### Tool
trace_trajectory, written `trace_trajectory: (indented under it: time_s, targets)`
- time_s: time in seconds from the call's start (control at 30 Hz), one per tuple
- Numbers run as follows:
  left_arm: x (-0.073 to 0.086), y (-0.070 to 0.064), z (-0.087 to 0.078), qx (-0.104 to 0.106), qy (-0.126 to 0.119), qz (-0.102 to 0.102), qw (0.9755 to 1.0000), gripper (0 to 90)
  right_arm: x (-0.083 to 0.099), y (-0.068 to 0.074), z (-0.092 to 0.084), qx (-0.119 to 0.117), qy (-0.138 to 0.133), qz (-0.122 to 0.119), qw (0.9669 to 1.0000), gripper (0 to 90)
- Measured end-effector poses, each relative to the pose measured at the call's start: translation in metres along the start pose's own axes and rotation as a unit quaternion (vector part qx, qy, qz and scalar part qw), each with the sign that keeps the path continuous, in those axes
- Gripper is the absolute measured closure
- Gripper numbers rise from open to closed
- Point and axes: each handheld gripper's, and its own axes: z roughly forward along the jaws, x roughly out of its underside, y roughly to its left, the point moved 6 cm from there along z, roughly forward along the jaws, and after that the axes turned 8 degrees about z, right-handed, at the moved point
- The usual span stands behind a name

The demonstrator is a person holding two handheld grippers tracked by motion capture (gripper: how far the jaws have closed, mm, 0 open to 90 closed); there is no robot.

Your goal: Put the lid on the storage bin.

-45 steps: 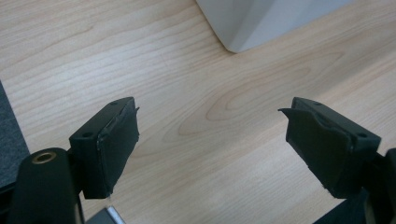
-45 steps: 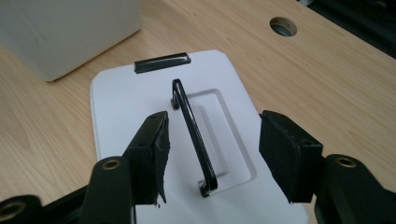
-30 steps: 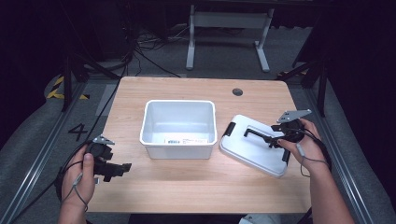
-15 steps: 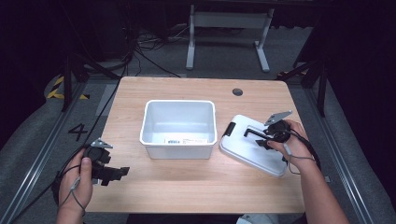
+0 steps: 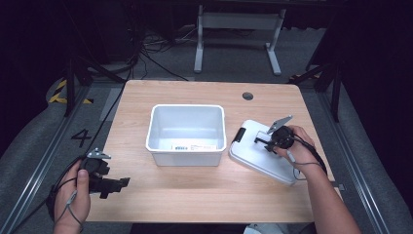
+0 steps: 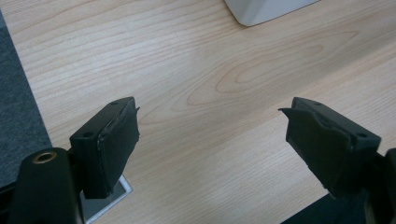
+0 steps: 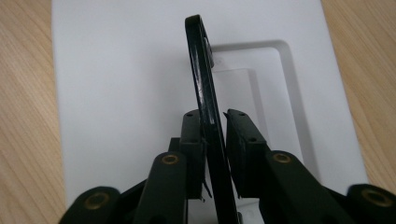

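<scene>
Pinching lid handle (image 7: 205, 79), right fingers (image 7: 191, 140).

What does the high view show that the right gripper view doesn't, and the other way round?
High view alone: the open white bin, the left hand-held gripper near the table's front left corner, both forearms, the floor. Right gripper view alone: close up, the black handle standing on edge between the pads, which have just been closing and now pinch it. Both share: the white lid on the wooden table, and the right hand-held gripper over it.
</scene>
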Motion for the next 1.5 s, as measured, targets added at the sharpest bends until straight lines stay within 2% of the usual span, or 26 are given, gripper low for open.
trace_trajectory:
  time_s: [0.27,0.4,0.53,0.6,0.73,0.9,1.1,1.13,1.37,1.5]
  targets:
    - [0.000,0.001,0.001,-0.002,-0.001,0.001,1.0000,17.7,-0.001,-0.003,-0.003,0.011,0.002,-0.022,0.9997,83.2]
    - [-0.002,0.002,0.003,0.001,0.001,0.003,1.0000,17.7,-0.002,-0.003,-0.005,0.001,0.004,-0.023,0.9997,83.8]
    - [-0.006,0.002,0.005,0.002,0.003,0.008,1.0000,17.6,-0.003,-0.006,-0.013,0.005,-0.004,-0.028,0.9996,84.0]
    - [-0.009,0.001,0.006,0.004,0.000,0.005,1.0000,17.7,-0.004,-0.006,-0.018,-0.002,-0.009,-0.025,0.9996,83.9]
    - [-0.014,0.000,0.007,0.007,-0.002,0.012,0.9999,17.6,-0.006,-0.009,-0.031,0.001,-0.012,-0.027,0.9996,84.0]
    - [-0.020,0.000,0.009,0.011,-0.001,0.019,0.9998,17.6,-0.010,-0.011,-0.051,-0.002,-0.024,-0.012,0.9996,83.9]
    - [-0.024,0.000,0.013,0.011,-0.003,0.018,0.9998,17.6,-0.019,-0.014,-0.078,0.002,-0.037,-0.013,0.9992,83.7]
    - [-0.026,0.000,0.014,0.015,0.000,0.023,0.9996,17.6,-0.021,-0.014,-0.082,0.002,-0.040,-0.012,0.9991,83.7]
    - [-0.031,0.002,0.014,0.017,-0.005,0.027,0.9995,17.5,-0.036,-0.014,-0.107,0.009,-0.042,-0.028,0.9987,83.7]
    - [-0.033,0.006,0.015,0.021,-0.009,0.022,0.9995,17.6,-0.049,-0.012,-0.123,0.016,-0.048,-0.037,0.9981,83.5]
